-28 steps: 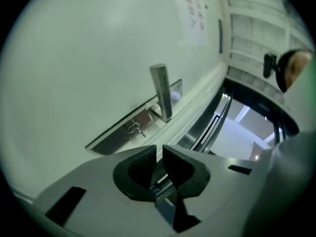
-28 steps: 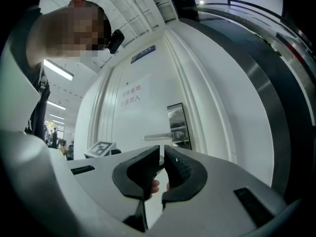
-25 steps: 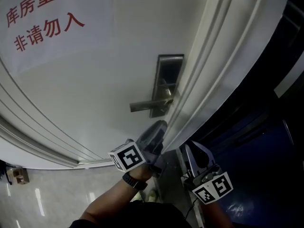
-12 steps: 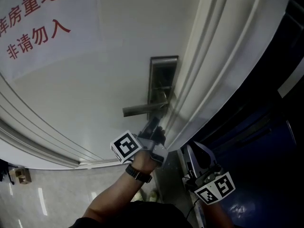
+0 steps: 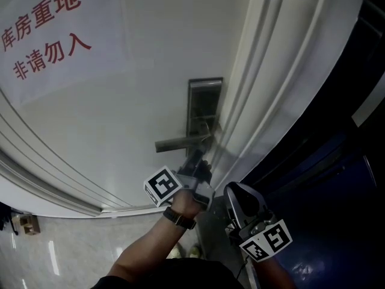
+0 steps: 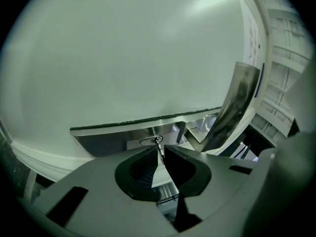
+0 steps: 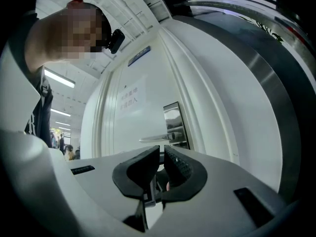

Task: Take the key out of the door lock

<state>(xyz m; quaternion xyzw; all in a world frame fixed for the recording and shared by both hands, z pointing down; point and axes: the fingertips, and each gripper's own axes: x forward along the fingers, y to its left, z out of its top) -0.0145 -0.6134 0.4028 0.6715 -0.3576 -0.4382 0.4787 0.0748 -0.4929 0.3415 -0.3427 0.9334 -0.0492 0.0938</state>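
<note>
A steel lock plate (image 5: 203, 110) with a lever handle (image 5: 180, 142) sits on the white door (image 5: 138, 101). My left gripper (image 5: 198, 159) reaches up under the handle to the plate's lower part. In the left gripper view its jaws (image 6: 161, 148) are closing on a thin key (image 6: 159, 147) whose wire ring (image 6: 150, 141) lies against the lock plate (image 6: 113, 138). The key blade stands between the two tips, which press on it. My right gripper (image 5: 232, 192) hangs lower right by the door frame, its jaws (image 7: 162, 150) together with nothing between them. The key is hidden in the head view.
Red printed characters (image 5: 45, 32) mark the door's upper left. A white door frame (image 5: 283, 77) runs beside the lock, with a dark blue surface (image 5: 337, 221) to its right. The handle (image 6: 232, 107) stands just right of my left jaws. Pale floor (image 5: 54, 251) shows lower left.
My left gripper has risen from below the handle up to the lock plate. The right gripper has shifted slightly up and left.
</note>
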